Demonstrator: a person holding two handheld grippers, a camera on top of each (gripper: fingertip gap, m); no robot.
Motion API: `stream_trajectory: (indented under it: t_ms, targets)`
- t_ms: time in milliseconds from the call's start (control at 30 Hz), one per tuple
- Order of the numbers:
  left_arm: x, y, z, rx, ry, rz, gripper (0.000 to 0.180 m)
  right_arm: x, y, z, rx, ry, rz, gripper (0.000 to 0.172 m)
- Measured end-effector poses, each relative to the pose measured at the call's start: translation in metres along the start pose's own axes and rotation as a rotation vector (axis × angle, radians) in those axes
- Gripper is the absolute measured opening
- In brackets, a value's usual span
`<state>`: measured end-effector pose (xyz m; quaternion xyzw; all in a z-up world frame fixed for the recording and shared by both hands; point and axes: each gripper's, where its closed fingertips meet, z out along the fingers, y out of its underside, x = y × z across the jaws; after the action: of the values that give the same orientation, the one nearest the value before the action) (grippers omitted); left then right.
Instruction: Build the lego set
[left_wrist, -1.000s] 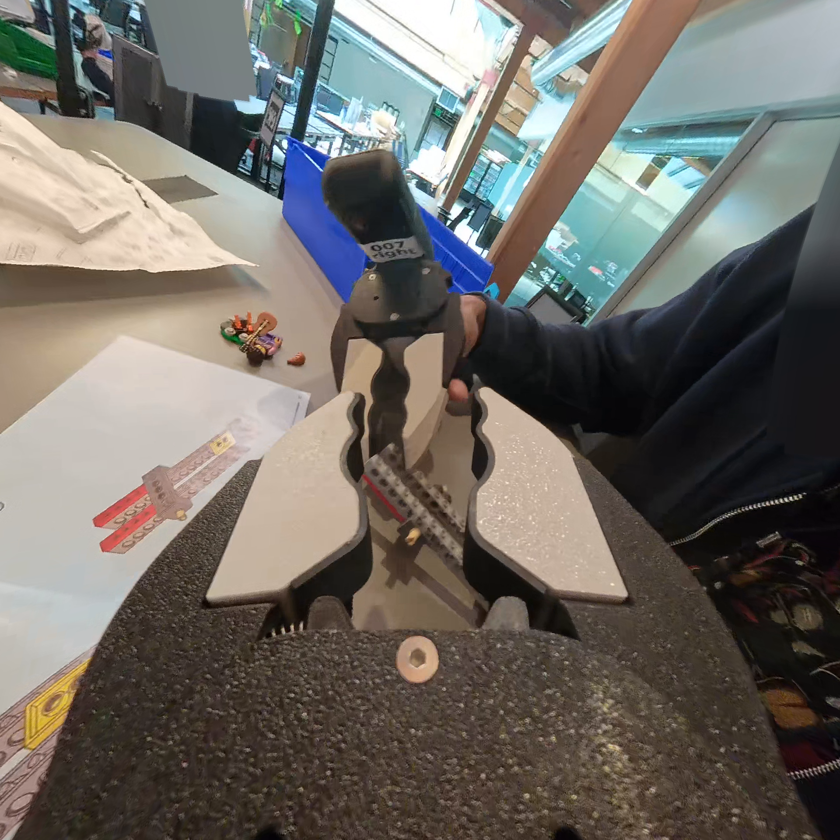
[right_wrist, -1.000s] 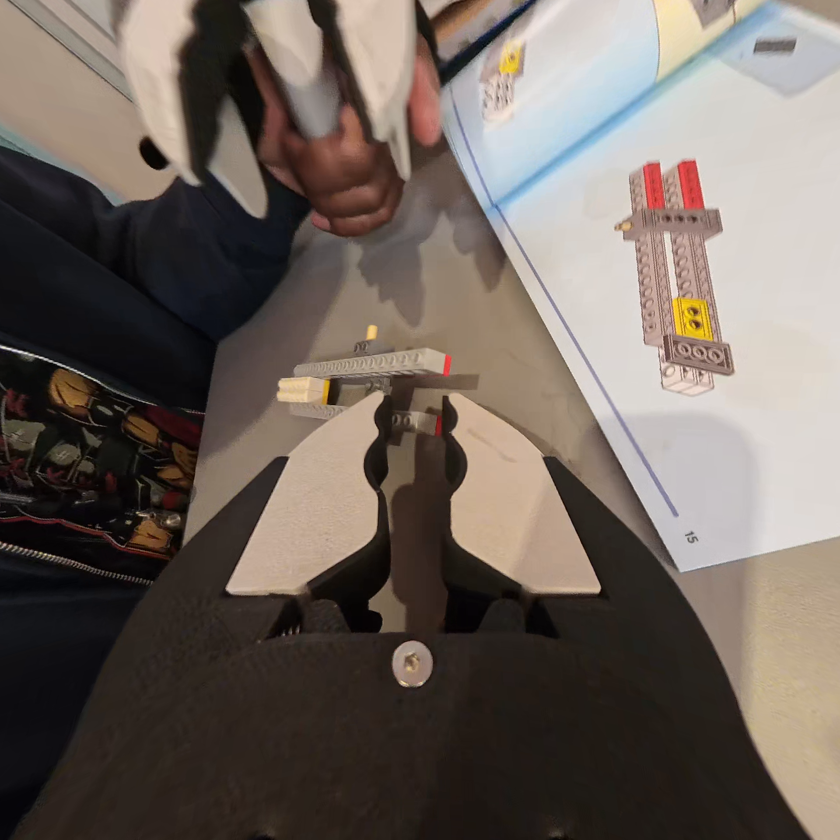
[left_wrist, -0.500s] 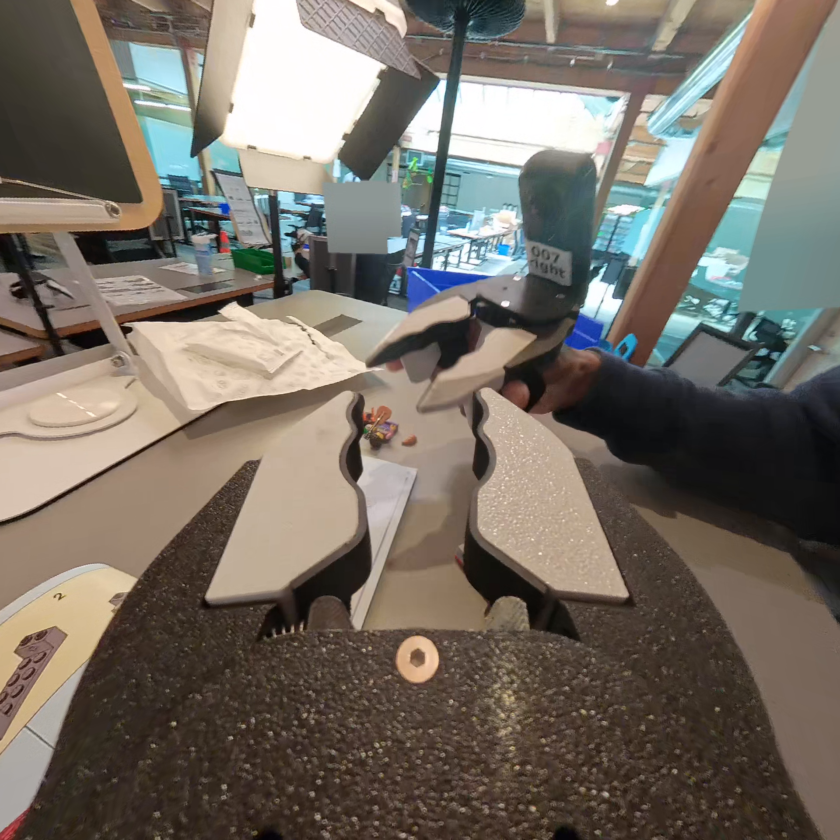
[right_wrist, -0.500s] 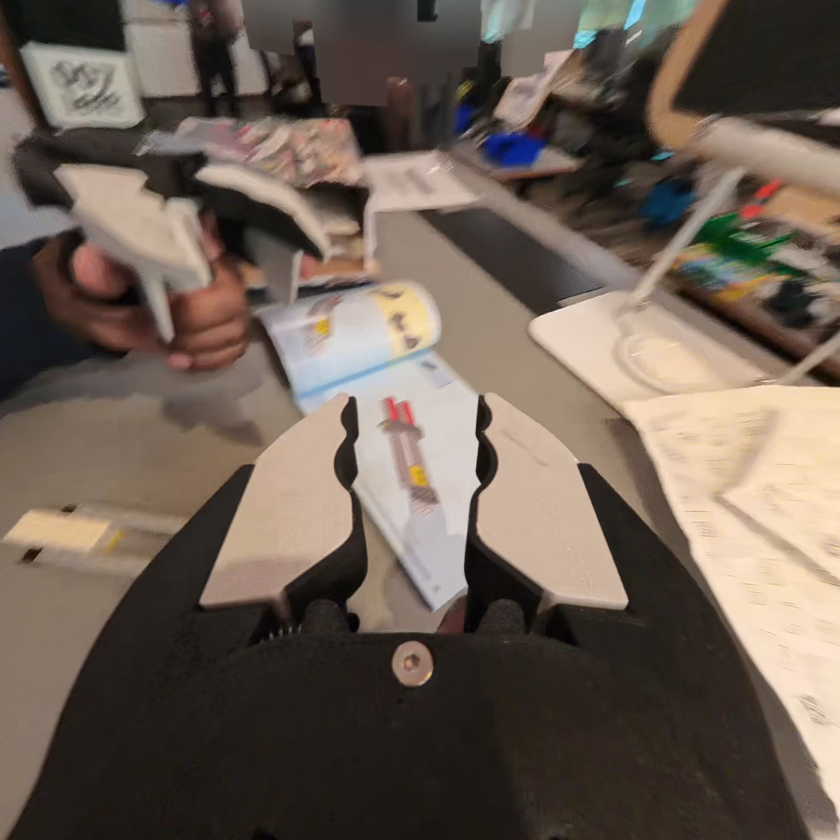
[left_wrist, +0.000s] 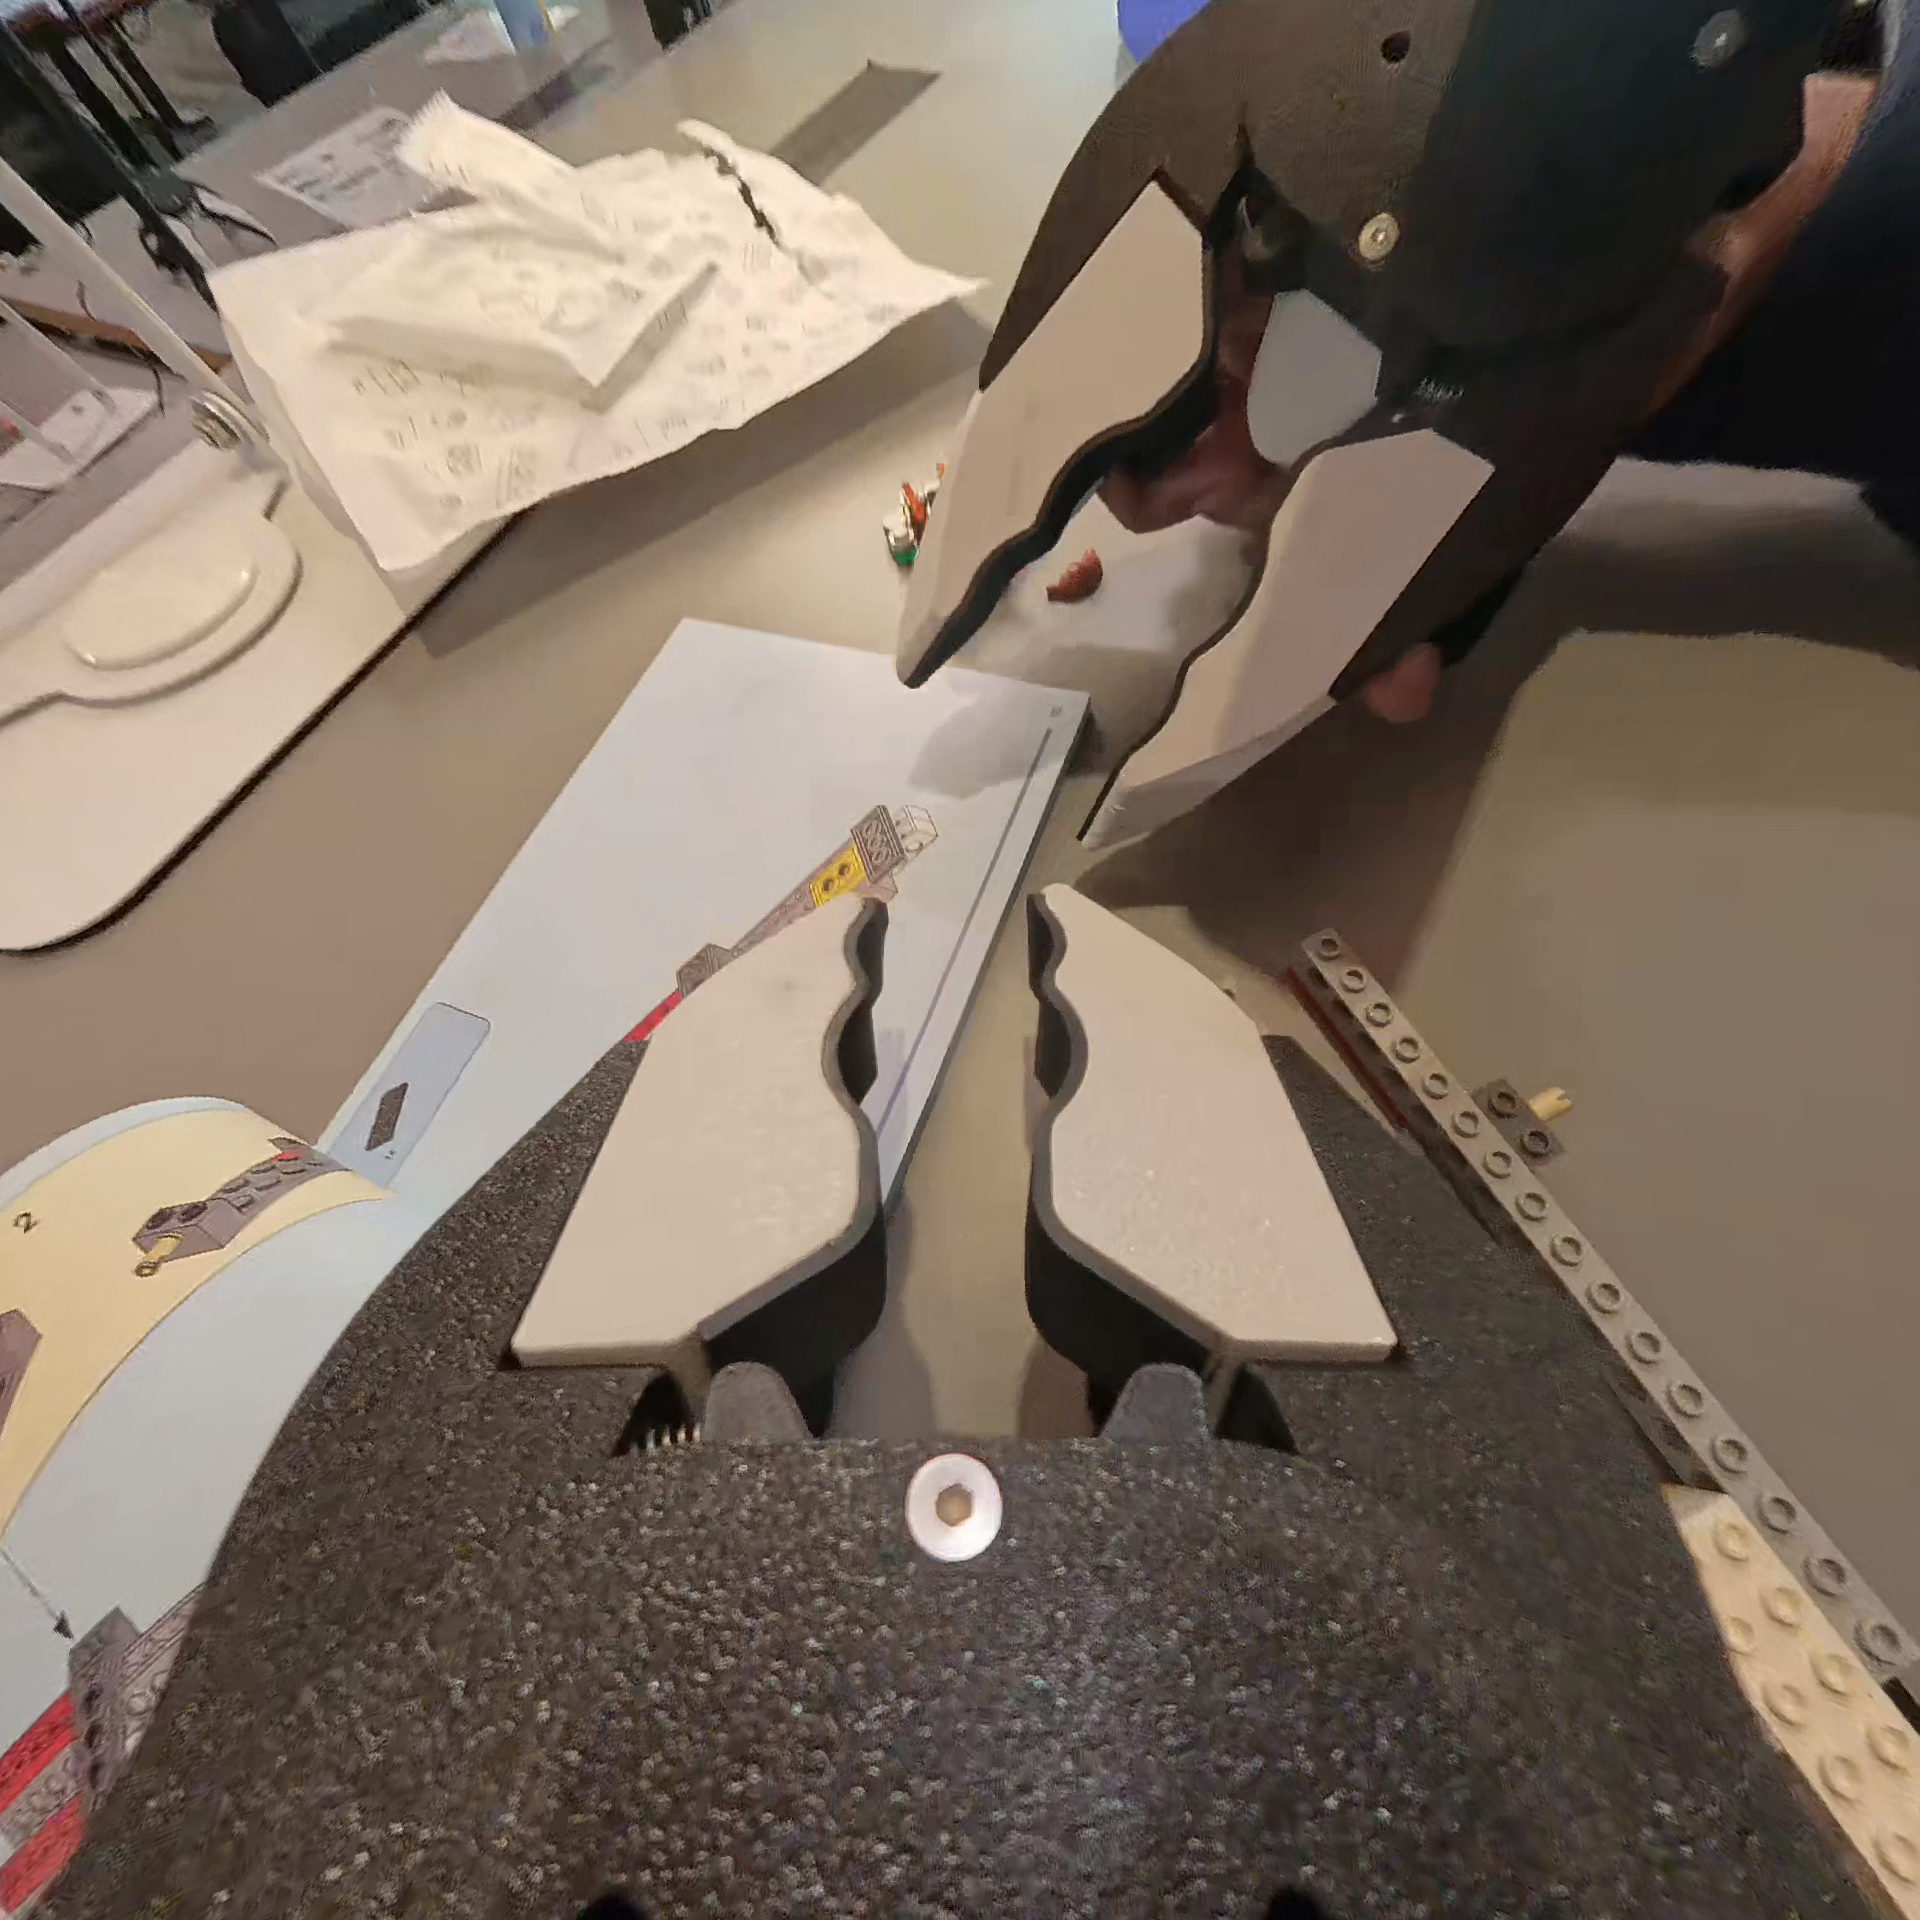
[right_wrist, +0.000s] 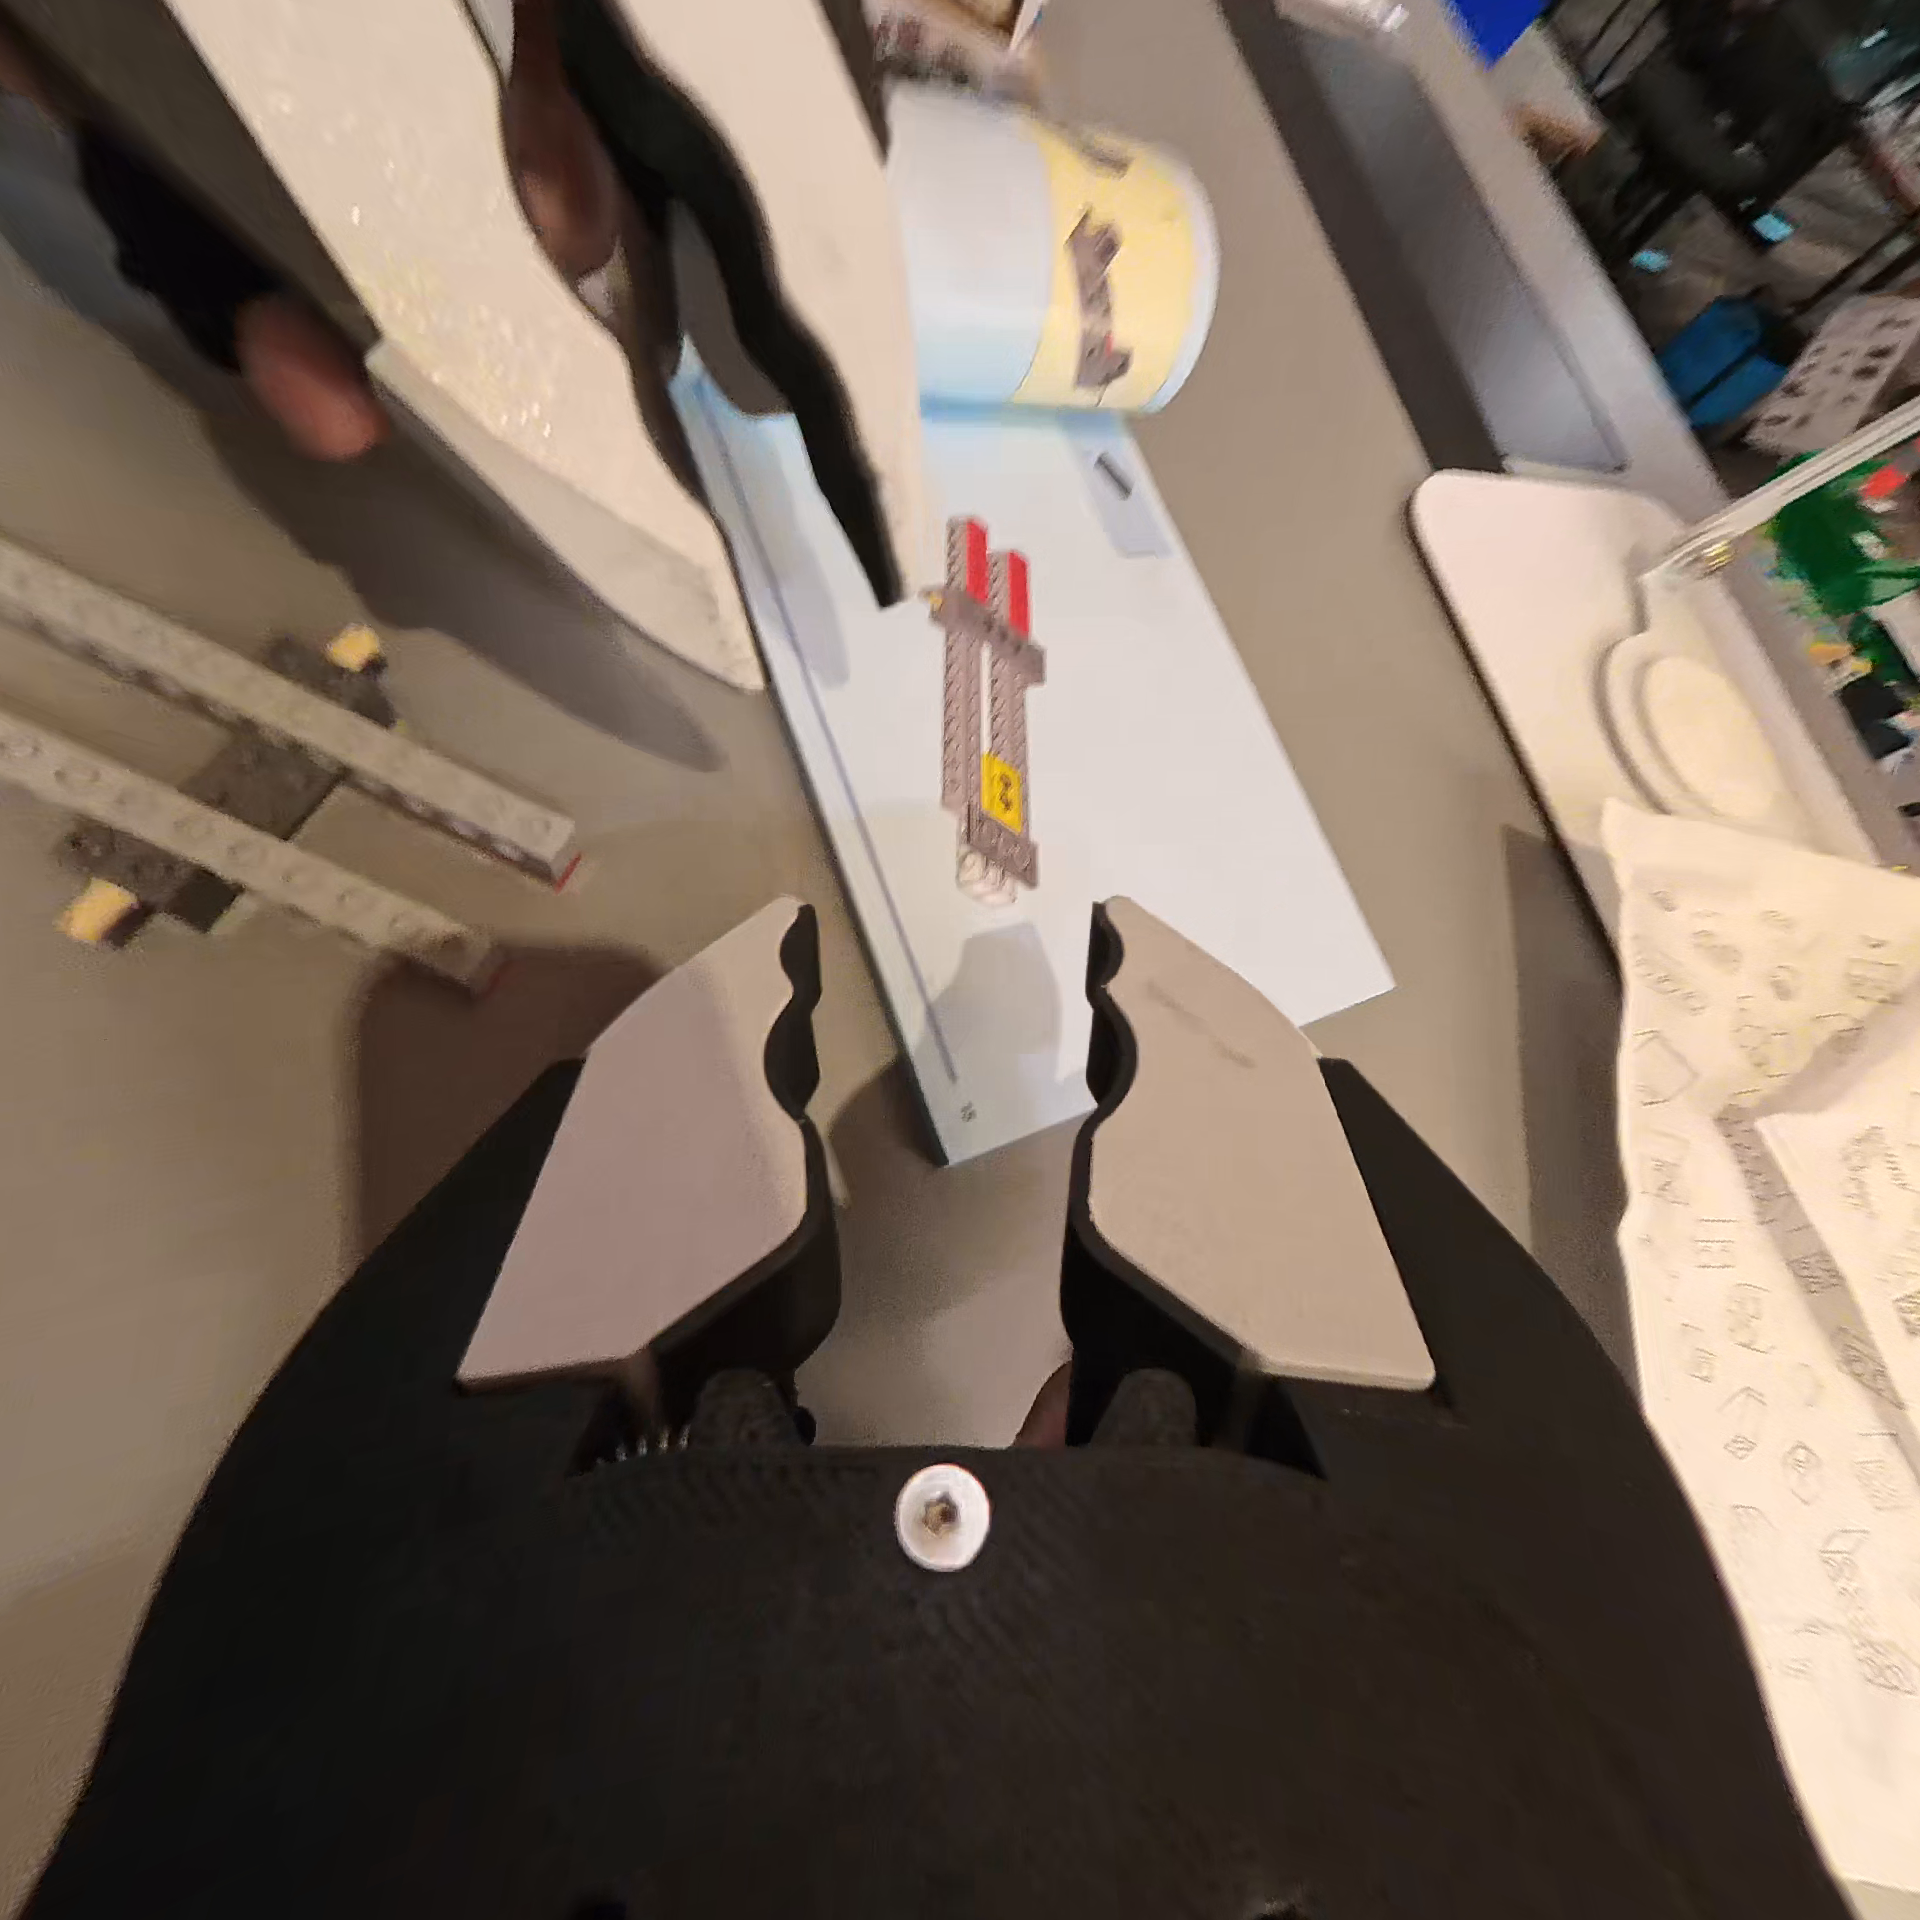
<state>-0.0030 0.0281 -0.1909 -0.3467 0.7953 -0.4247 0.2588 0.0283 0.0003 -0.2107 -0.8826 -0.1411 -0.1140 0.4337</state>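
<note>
Instruction booklet (left_wrist: 727, 831) under both grippers' empty, parted fingers (right_wrist: 675, 1091).

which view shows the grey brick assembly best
Right wrist view: the brick assembly shows both long grey beams and the dark cross pieces, though blurred. Left wrist view catches only one beam at its right edge, sharper.

Two tools (left_wrist: 954, 902) (right_wrist: 948, 916), one open booklet (right_wrist: 1143, 831), one grey brick assembly (right_wrist: 260, 748), one crumpled paper sheet (left_wrist: 582, 343).
</note>
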Motion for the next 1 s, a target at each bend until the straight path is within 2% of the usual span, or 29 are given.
stream_trajectory:
  t_ms: [133, 400, 1000]
  targets:
    - [-0.002, 0.003, 0.002, -0.025, -0.003, -0.027, 0.022, -0.005, 0.008, 0.001, -0.038, -0.046, 0.012, 0.045]
    - [-0.001, 0.006, 0.004, -0.044, 0.023, -0.05, 0.024, -0.003, 0.015, 0.003, -0.083, -0.089, 0.088, 0.031]
    - [-0.003, 0.01, 0.007, -0.078, 0.009, -0.059, 0.026, 0.007, 0.003, 0.0, -0.008, -0.04, 0.168, 0.033]
